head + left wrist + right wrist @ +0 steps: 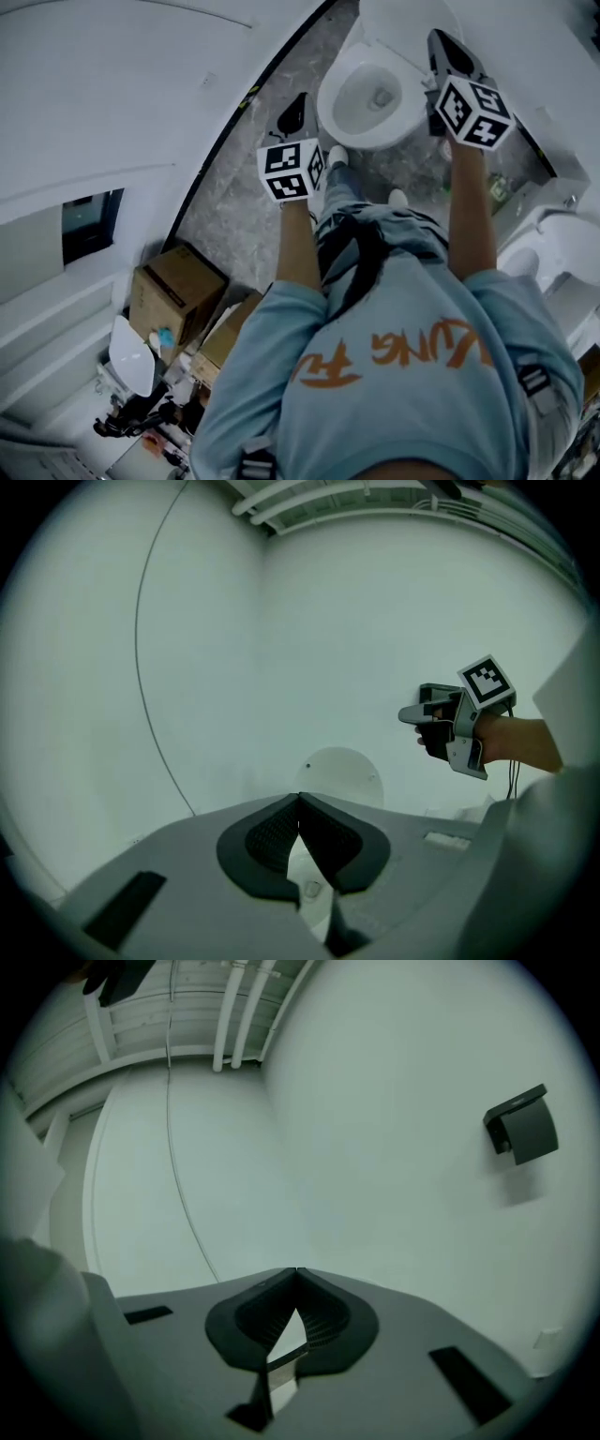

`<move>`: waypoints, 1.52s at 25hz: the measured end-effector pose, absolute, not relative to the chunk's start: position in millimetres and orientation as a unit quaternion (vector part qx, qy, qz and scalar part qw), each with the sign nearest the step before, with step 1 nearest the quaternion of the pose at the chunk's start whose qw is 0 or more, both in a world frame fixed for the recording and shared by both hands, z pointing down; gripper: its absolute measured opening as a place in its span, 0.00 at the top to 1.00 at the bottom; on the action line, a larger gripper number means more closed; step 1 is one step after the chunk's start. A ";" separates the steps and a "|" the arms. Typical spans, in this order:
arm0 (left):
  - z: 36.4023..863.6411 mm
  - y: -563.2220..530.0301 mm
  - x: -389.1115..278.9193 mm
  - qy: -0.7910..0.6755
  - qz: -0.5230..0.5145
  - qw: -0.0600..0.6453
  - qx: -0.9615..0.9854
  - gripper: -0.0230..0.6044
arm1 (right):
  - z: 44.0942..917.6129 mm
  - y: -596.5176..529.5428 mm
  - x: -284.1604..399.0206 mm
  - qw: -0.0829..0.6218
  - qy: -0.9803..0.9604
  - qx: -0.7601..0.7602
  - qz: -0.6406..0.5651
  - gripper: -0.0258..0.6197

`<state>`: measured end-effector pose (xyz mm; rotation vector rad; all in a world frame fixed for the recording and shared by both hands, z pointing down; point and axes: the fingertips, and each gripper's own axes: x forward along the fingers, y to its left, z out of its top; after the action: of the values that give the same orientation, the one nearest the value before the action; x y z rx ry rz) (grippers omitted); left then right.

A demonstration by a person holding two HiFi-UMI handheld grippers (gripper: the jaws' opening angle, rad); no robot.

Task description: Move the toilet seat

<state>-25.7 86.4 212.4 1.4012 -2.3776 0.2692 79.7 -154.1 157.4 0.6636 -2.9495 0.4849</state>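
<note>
The step in hand reads as the approach: nothing is gripped and nothing on the toilet is touched. The left claw [295,112] hangs over the grey floor [239,202] just beside the bowl's near-left side, its jaws pressed together with nothing between them. The right claw [441,42] is held out on the bowl's other side, likewise pressed together and empty. The toilet seat [327,108] appears as the white ring lying on the bowl between the two claws, with what looks like the raised lid [403,19] behind it (whether that upright part is the lid alone or the seat too, I cannot tell). In the two gripper views both claws look at bare white wall, above the ring. The next move likely calls for lowering one claw to the ring's front edge, spreading its jaws to pinch the rim or slipping the tip under it, then swinging the seat about its hinge.
</note>
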 end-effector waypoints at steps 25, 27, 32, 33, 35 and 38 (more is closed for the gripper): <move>465.4 42.3 -101.9 -0.589 0.230 0.350 0.691 0.96 | 441.7 -77.2 39.9 0.221 -0.849 0.380 0.294 0.96; 487.5 42.5 -96.1 -0.559 0.249 0.350 0.709 0.96 | 466.4 -69.4 38.7 0.239 -0.843 0.377 0.299 0.96; 543.6 56.0 -93.1 -0.494 0.286 0.363 0.736 0.96 | 520.1 -46.0 23.6 0.275 -0.838 0.358 0.306 0.96; 553.0 58.4 -91.7 -0.484 0.294 0.362 0.740 0.96 | 528.6 -41.2 21.9 0.280 -0.839 0.352 0.307 0.96; 570.0 62.8 -88.2 -0.463 0.311 0.360 0.748 0.96 | 544.3 -30.3 20.4 0.291 -0.839 0.341 0.310 0.96; 597.7 65.9 -84.0 -0.426 0.339 0.351 0.762 0.96 | 571.8 -14.2 15.4 0.314 -0.840 0.316 0.312 0.96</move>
<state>-84.0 65.9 597.7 1.9723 -1.1026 0.8790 15.4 -14.2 571.8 0.8319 -2.2135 0.8226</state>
